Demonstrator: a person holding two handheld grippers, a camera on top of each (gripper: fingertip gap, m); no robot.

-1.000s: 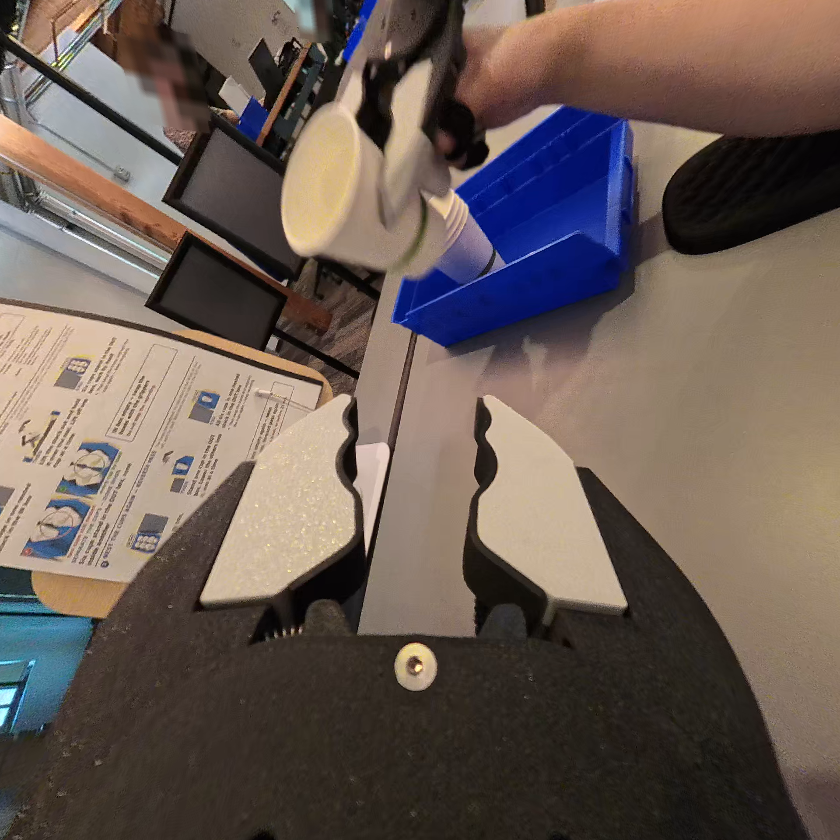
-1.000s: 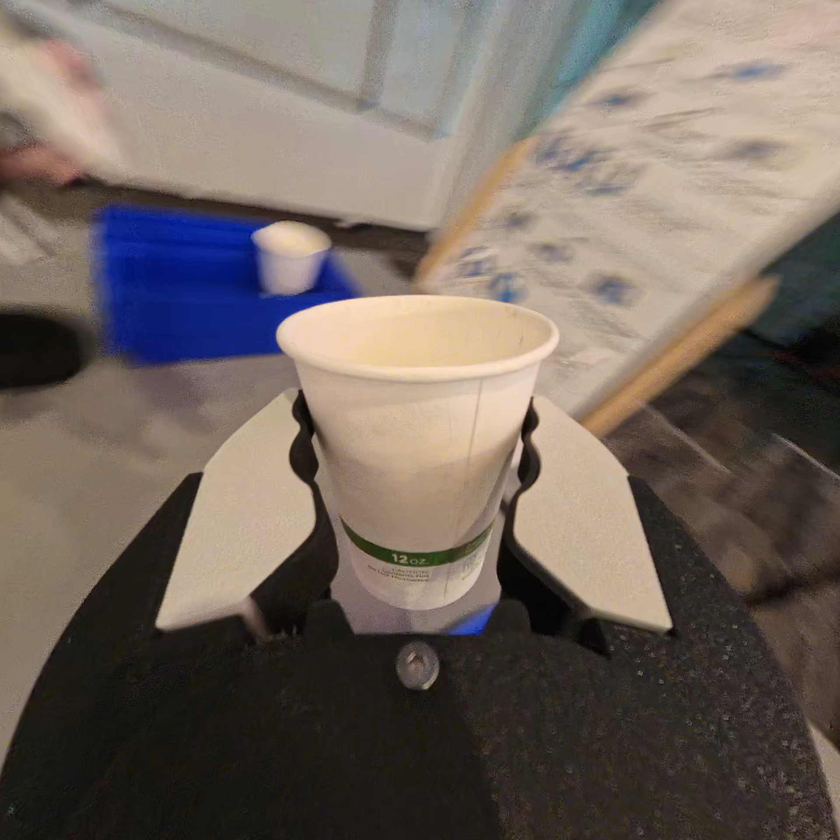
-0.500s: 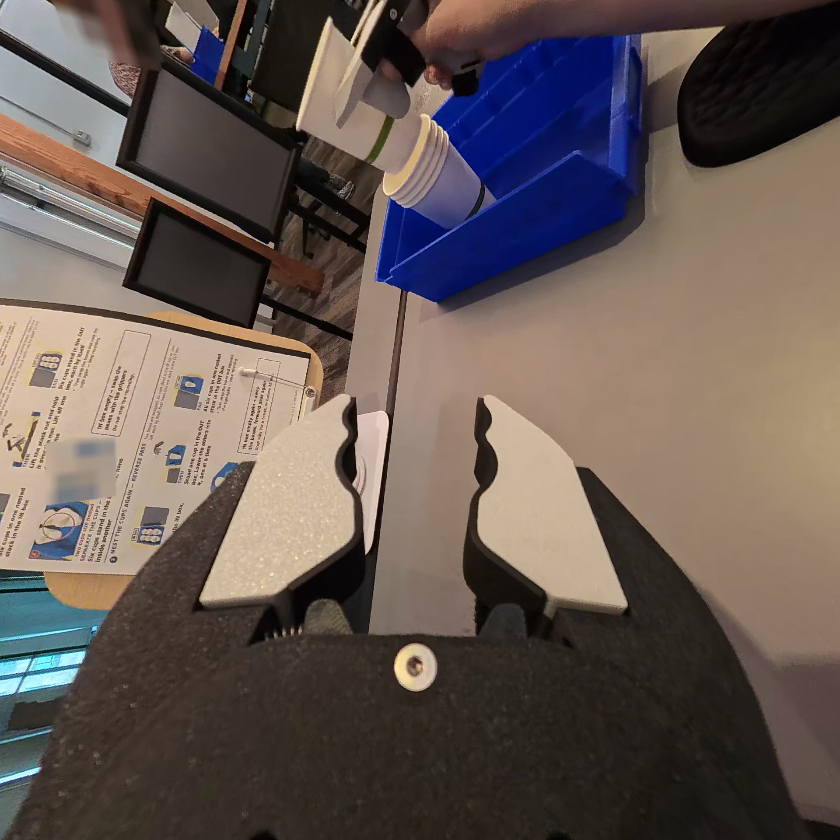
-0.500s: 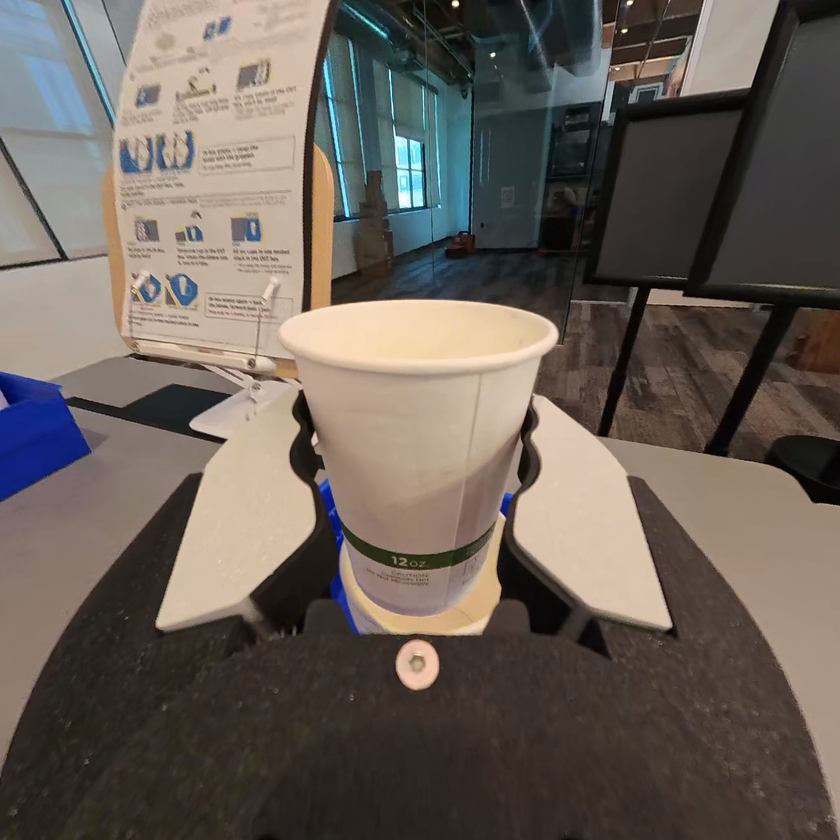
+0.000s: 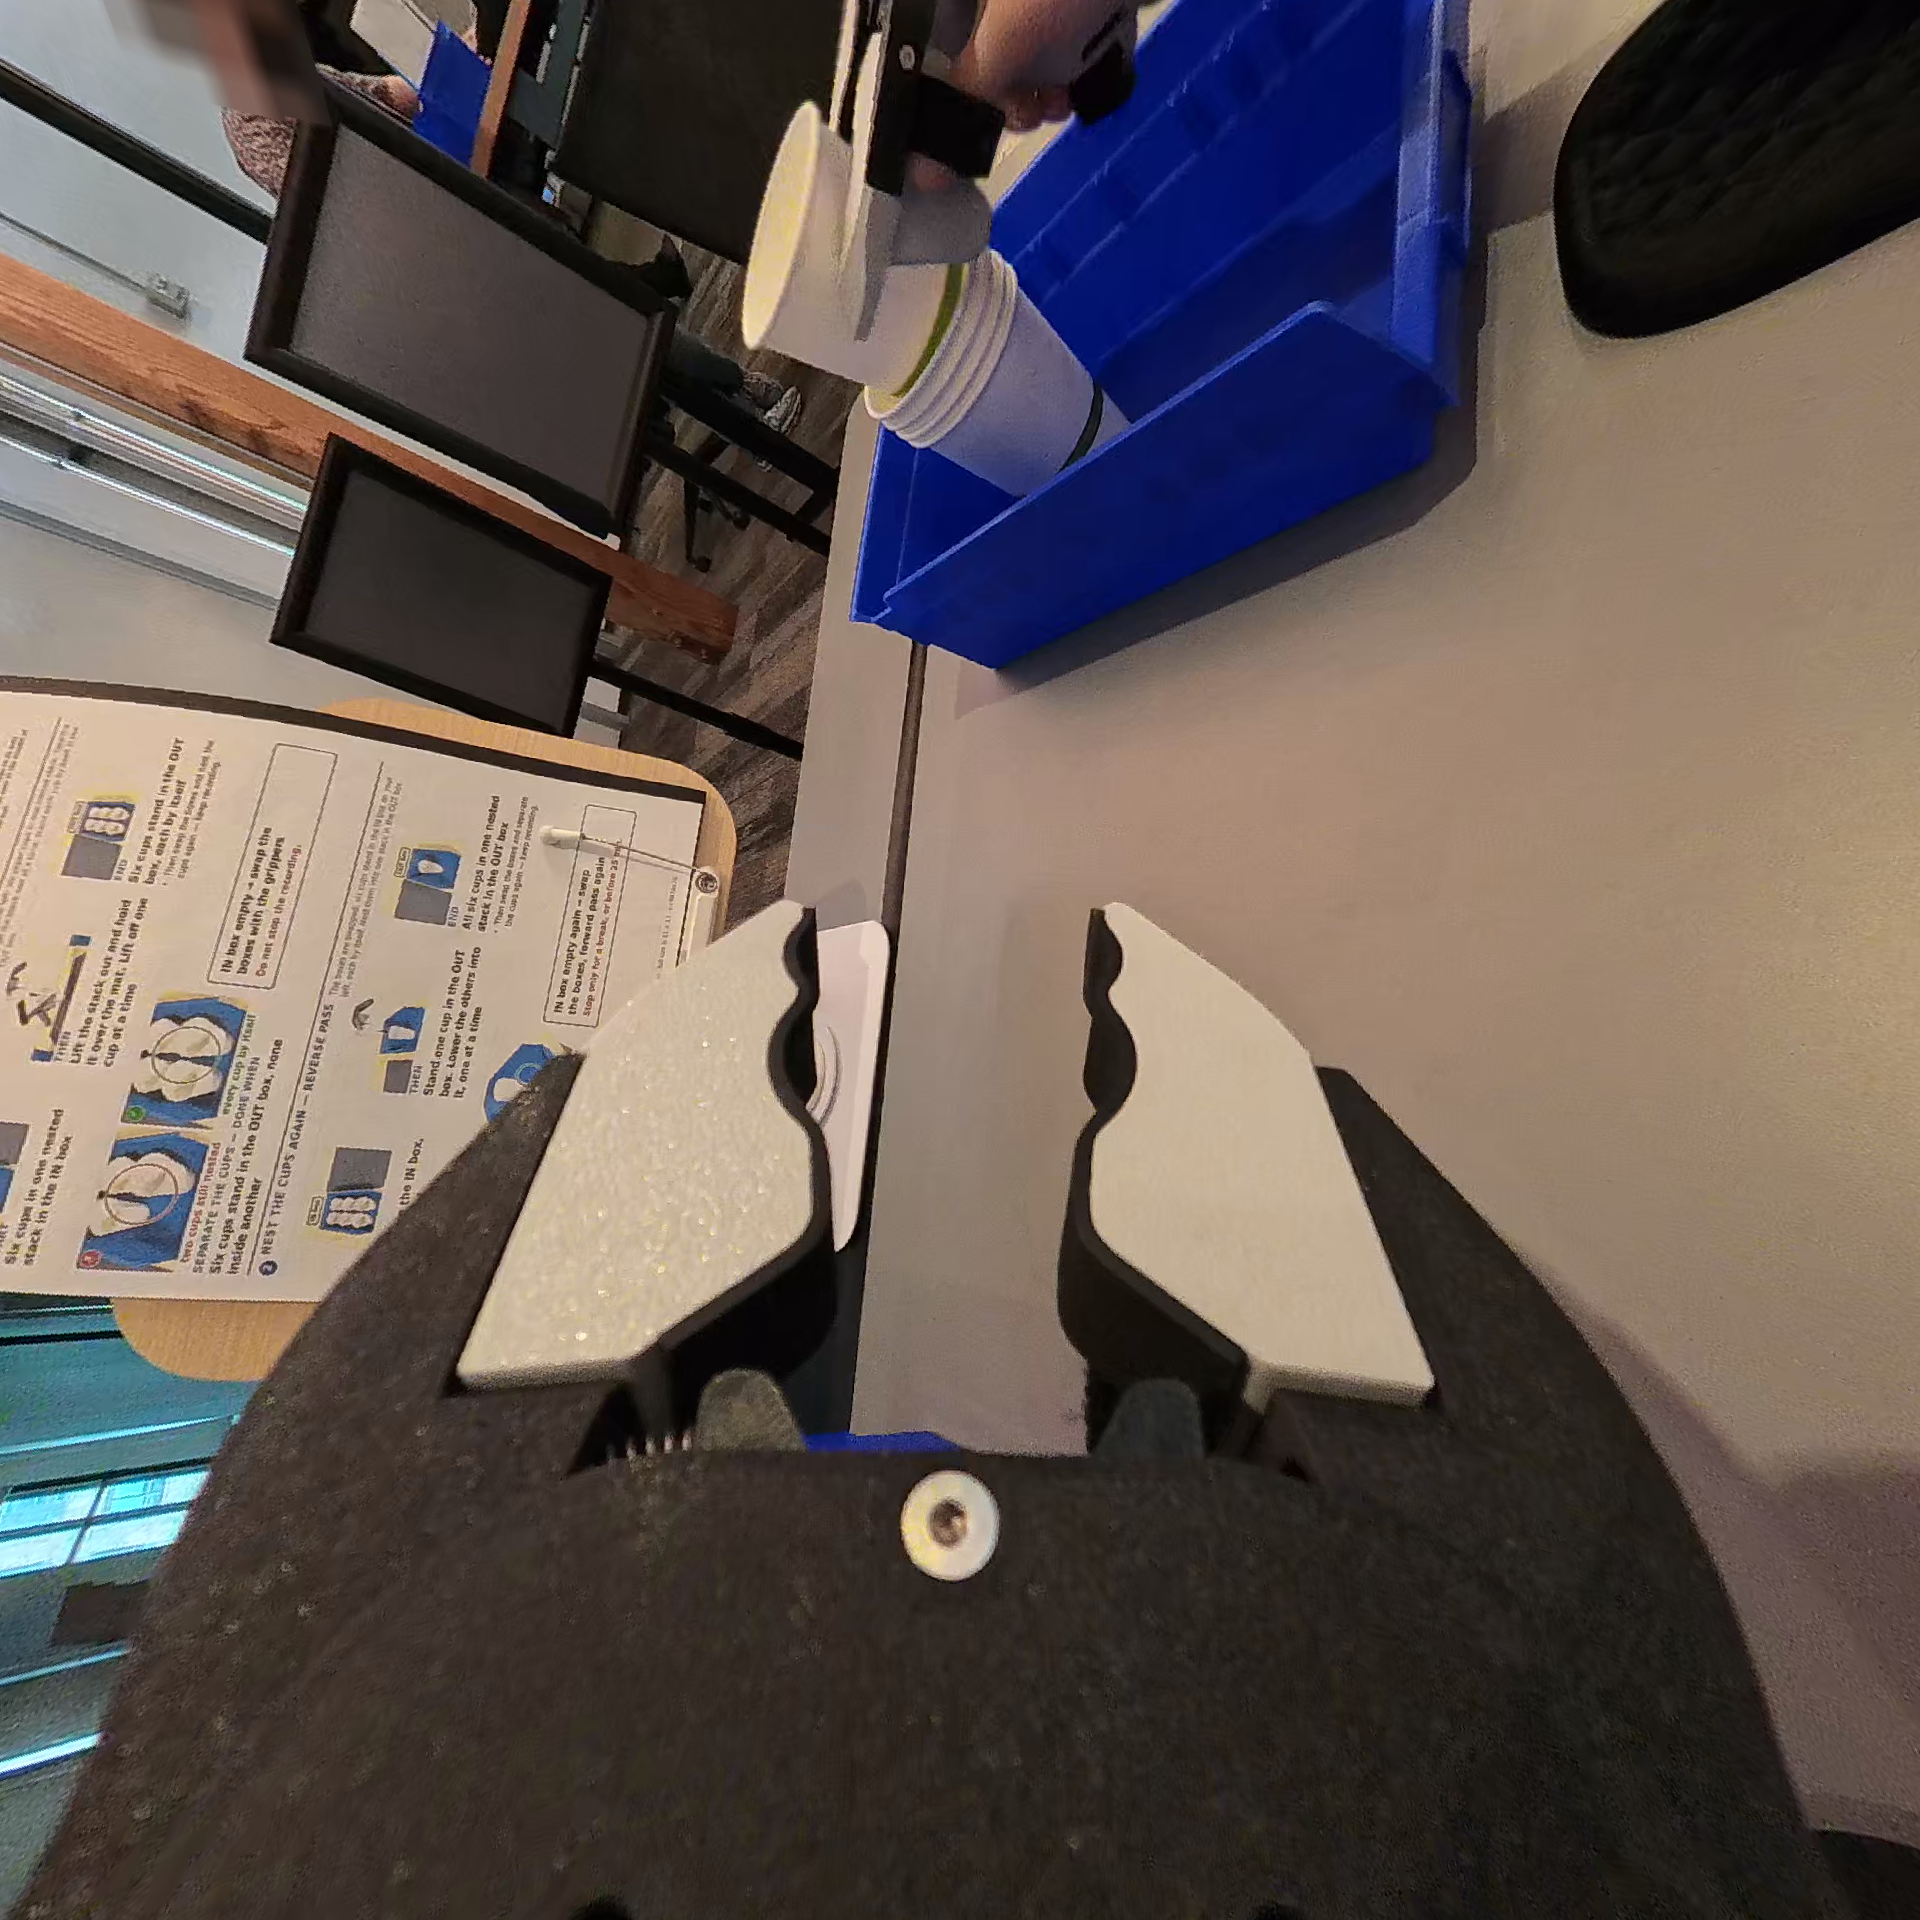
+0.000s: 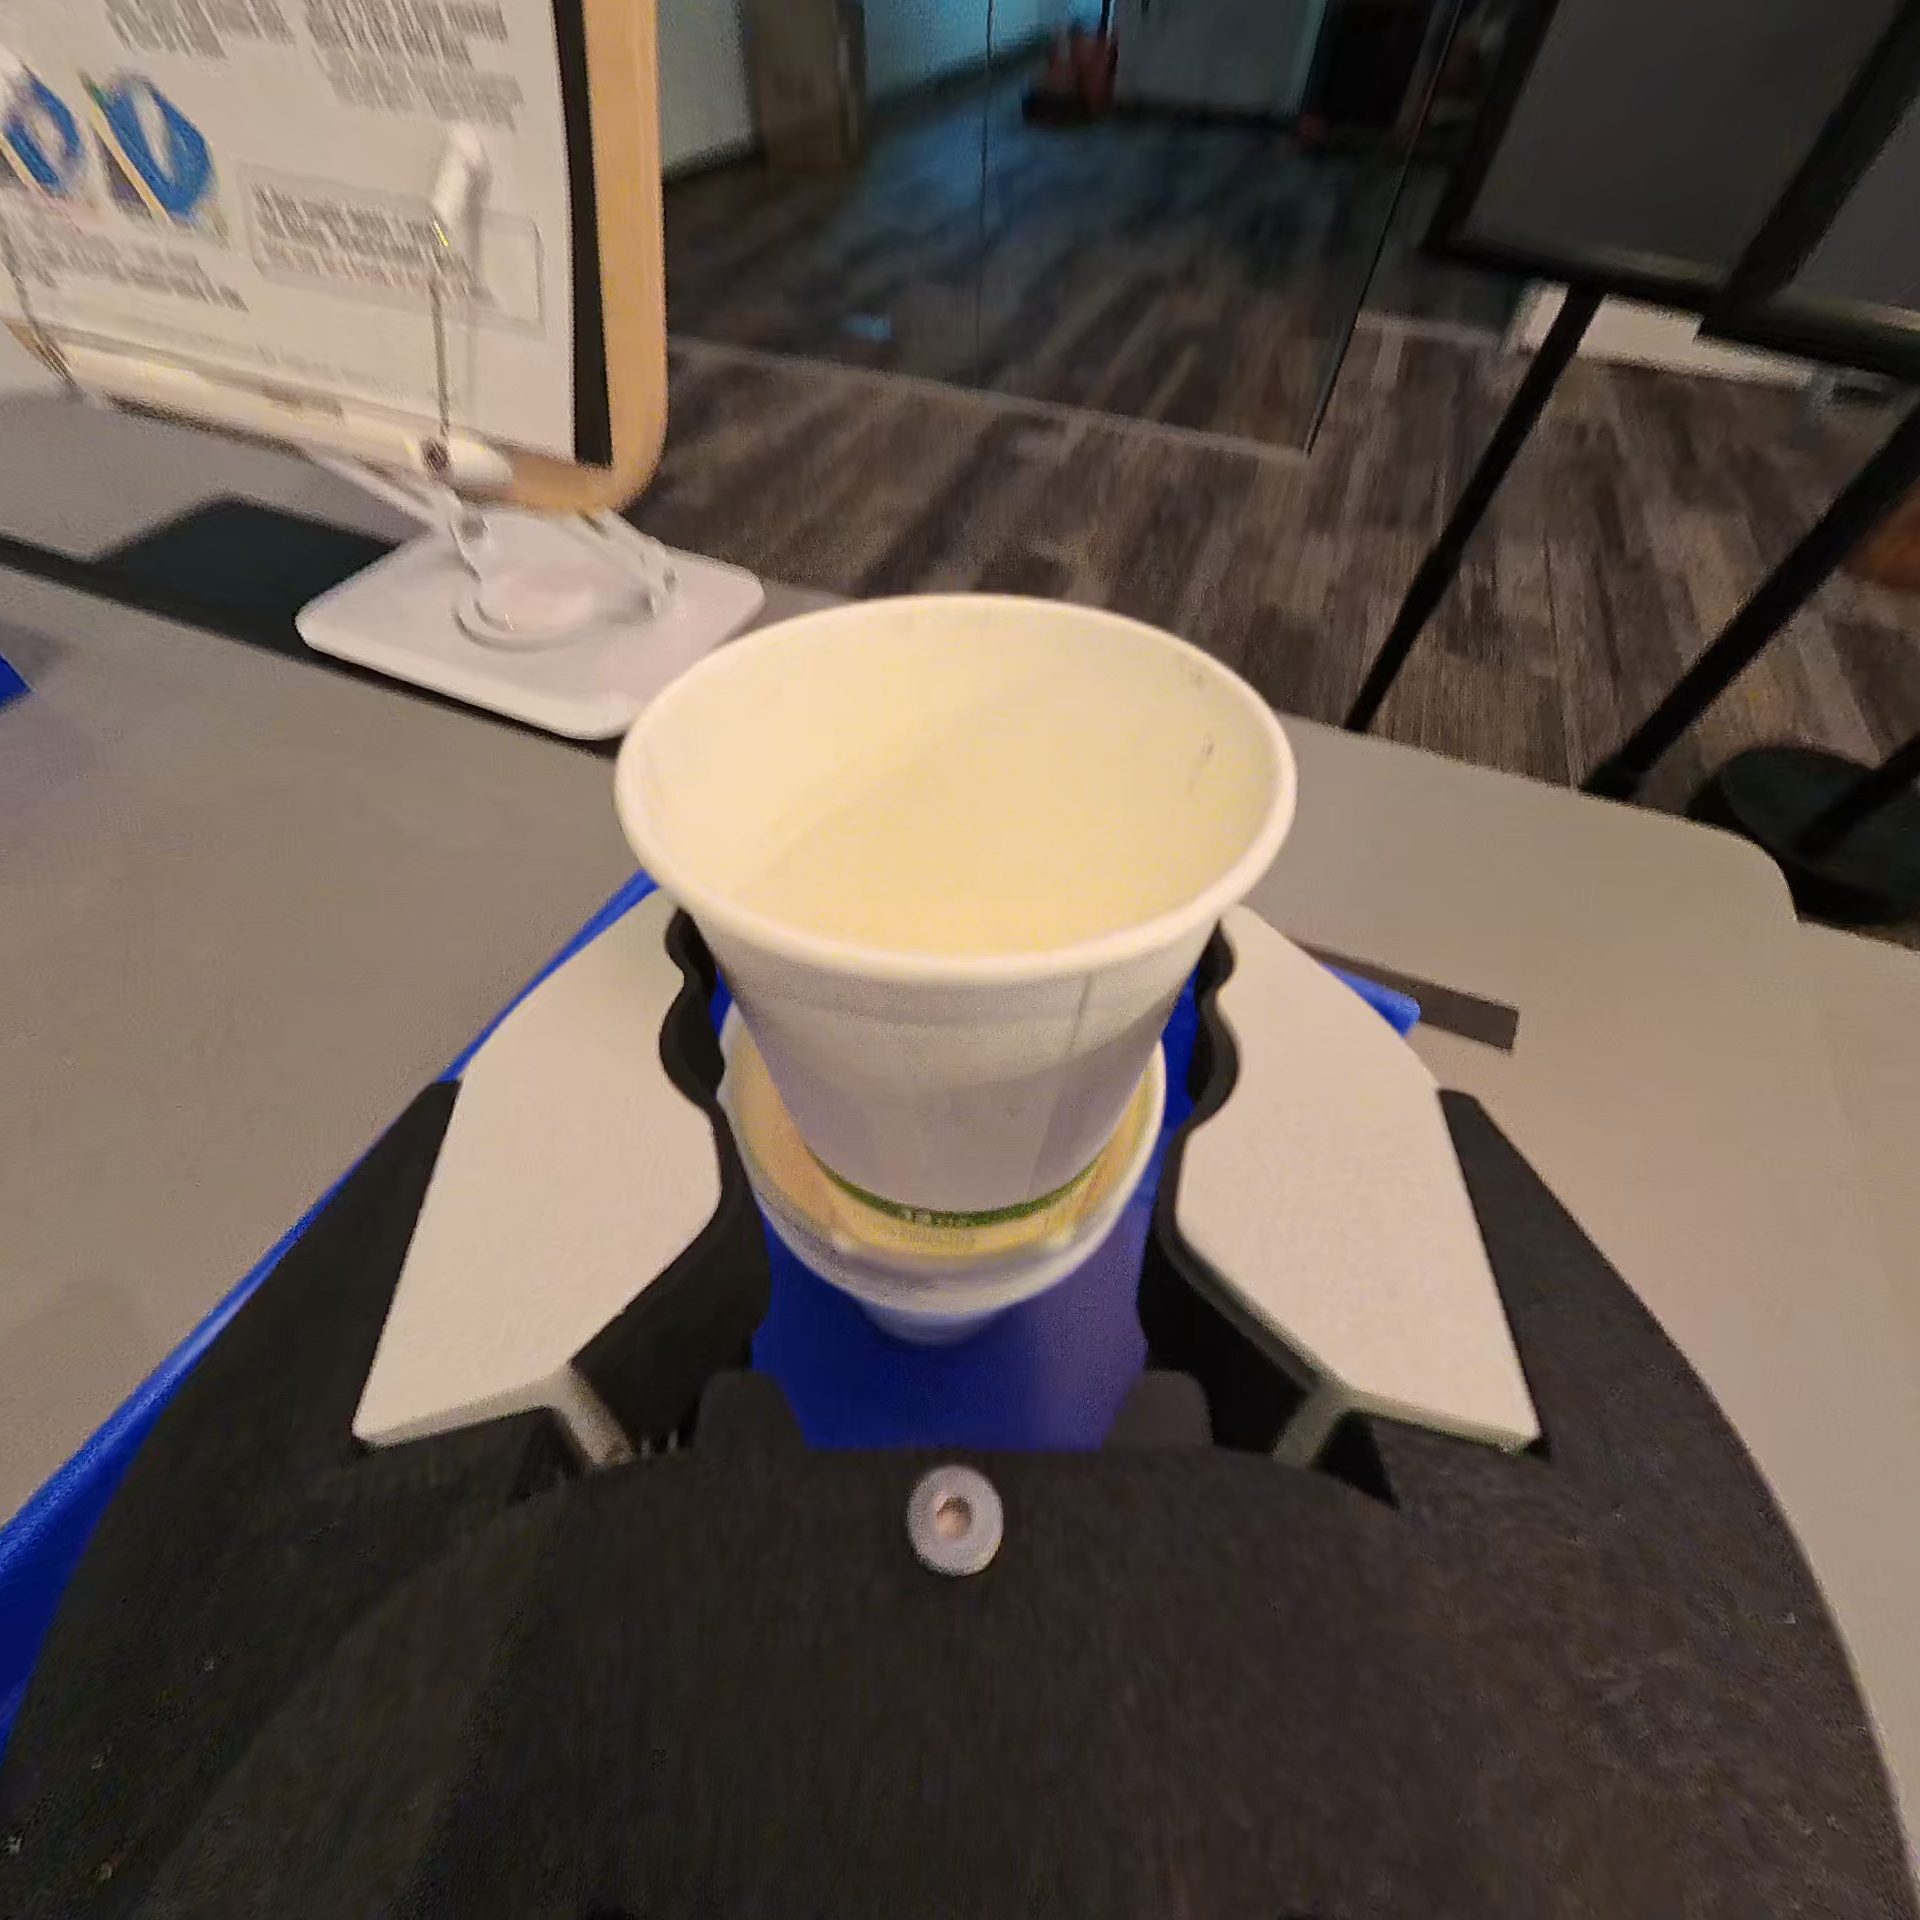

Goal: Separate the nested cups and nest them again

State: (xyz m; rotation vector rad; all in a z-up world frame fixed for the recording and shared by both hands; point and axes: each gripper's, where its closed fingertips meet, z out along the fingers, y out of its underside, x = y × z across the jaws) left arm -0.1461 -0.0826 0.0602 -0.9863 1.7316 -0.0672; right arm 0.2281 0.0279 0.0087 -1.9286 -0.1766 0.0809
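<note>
My right gripper (image 6: 948, 925) is shut on a white paper cup (image 6: 956, 831) and holds it upright. The cup's base sits inside the mouth of a stack of nested white cups (image 6: 935, 1278), which stands in a blue bin (image 6: 935, 1392). In the left wrist view, the held cup (image 5: 800, 270), the stack (image 5: 997, 384) and the bin (image 5: 1195, 520) show far off, with the right gripper (image 5: 883, 208) and a hand on it. My left gripper (image 5: 951, 925) is open and empty above the grey table (image 5: 1455, 935), well away from the bin.
An instruction board (image 5: 312, 987) on a white stand base (image 6: 530, 634) stands at the table's far edge. A black pad (image 5: 1745, 156) lies beside the bin. A seam (image 5: 904, 779) runs between two table tops. The edge of another blue bin (image 5: 883, 1442) shows under my left gripper.
My right gripper has swung over the blue bin and come down, so the held cup's base has entered the top of the stack. My left gripper has stayed open and shifted slightly.
</note>
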